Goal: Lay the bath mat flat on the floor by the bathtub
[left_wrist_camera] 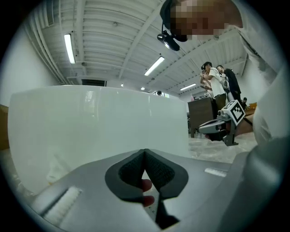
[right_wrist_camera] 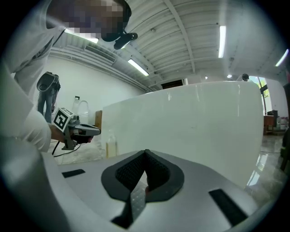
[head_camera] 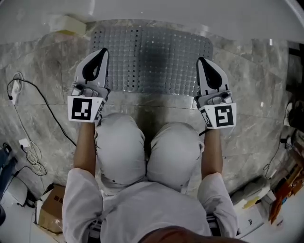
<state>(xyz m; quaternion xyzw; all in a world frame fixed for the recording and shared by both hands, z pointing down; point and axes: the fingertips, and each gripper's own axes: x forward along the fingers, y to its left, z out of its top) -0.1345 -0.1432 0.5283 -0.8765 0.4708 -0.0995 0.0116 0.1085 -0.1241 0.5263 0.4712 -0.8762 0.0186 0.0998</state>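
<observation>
Obs: the bath mat (head_camera: 152,59) lies spread on the marble floor (head_camera: 266,109). Its far edge is just beside the bathtub (head_camera: 190,9) and its near edge is in front of your knees (head_camera: 147,152). The middle looks flat, and no curl shows.

Grippers: your left gripper (head_camera: 100,53) sits at the mat's left edge and your right gripper (head_camera: 201,61) at its right edge. Both claws are pressed together. In the right gripper view a thin dotted strip of mat runs out from between the pads. The left gripper view shows a paler sliver of the same (less sure there). Judgement: each is pinching a side edge of the mat.

Step in hand, as I read it: the final set-down.
- Keep both grippers low.
- Draw them gently apart so the middle cannot ripple.
- Hold the far edge parallel to the tub.
- Let go only once both edges touch the floor.

The mat looks thin and limp, so lifting a gripper as it lets go would likely drag a corner up.

Writing: none readable. The cubes (head_camera: 84,109) carry square black-and-white patterns, not text. Print on the cardboard box (head_camera: 52,209) is too small to read.
</observation>
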